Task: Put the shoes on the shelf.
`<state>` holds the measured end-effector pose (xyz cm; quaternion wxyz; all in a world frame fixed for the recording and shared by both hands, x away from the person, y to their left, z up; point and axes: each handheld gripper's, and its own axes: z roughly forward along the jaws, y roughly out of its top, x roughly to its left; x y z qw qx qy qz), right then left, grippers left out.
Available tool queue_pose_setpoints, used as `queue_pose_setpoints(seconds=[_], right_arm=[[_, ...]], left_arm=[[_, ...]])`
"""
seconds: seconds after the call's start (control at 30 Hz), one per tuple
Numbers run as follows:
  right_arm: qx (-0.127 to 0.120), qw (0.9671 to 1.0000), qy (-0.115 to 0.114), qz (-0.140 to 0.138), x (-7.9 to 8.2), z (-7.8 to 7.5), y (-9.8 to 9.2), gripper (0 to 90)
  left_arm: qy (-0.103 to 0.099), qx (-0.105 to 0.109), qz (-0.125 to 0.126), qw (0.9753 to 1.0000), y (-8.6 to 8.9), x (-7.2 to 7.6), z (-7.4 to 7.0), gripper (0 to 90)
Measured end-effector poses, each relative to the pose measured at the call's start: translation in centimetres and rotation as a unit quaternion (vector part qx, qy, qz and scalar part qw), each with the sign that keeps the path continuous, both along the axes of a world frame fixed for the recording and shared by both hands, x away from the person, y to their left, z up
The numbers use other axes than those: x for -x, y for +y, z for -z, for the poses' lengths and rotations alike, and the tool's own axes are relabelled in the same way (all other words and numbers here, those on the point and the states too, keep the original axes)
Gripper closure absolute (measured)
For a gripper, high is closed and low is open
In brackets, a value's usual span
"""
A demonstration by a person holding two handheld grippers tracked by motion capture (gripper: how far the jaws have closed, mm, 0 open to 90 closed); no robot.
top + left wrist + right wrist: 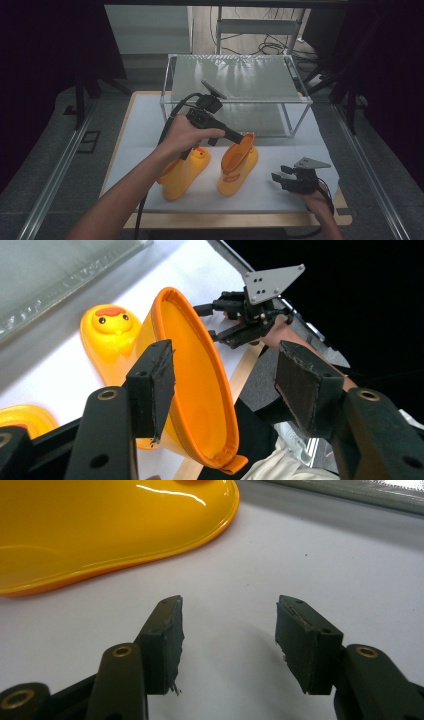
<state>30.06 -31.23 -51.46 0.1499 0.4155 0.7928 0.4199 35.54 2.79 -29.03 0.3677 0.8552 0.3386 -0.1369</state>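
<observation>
Two yellow duck-faced rain boots stand on the white table top (280, 145): the left boot (182, 172) and the right boot (239, 162). My left gripper (245, 137) is open at the right boot's top. In the left gripper view my left gripper (225, 385) straddles the boot's orange rim (200, 340), one jaw over the opening and the other outside it. The duck face (112, 322) is on the toe beyond. My right gripper (277, 173) rests open near the table's right front. In its own view my right gripper (227, 635) holds nothing, with a boot (100, 525) ahead to the left.
A clear box (235, 80) with a frosted top stands at the back of the table, just behind the boots. The table's wooden front edge (225, 217) runs below the boots. Metal rails (55, 170) flank the table on both sides.
</observation>
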Motion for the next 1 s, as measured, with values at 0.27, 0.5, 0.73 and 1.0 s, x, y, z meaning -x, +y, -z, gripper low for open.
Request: queue_pose_setpoints(seconds=[0.27,0.5,0.73,1.0], right_arm=[[0.002,1.0000,0.001,0.000,0.0,0.1,0.1,44.6],[0.002,1.0000,0.004,0.002,0.0,0.2,0.1,44.6],[0.003,1.0000,0.004,0.004,-0.1,0.2,0.0,44.7],[0.004,1.0000,0.005,0.005,-0.1,0.3,0.0,44.7]], left_arm=[[0.004,-0.036,-0.001,0.9993,-1.4,-0.4,1.4,41.7],[0.029,-0.038,-0.004,0.9989,-2.4,-0.9,2.9,43.5],[0.036,-0.054,-0.006,0.9979,-2.9,-1.4,4.2,44.8],[0.047,-0.089,-0.014,0.9948,-3.6,-2.2,5.8,51.5]])
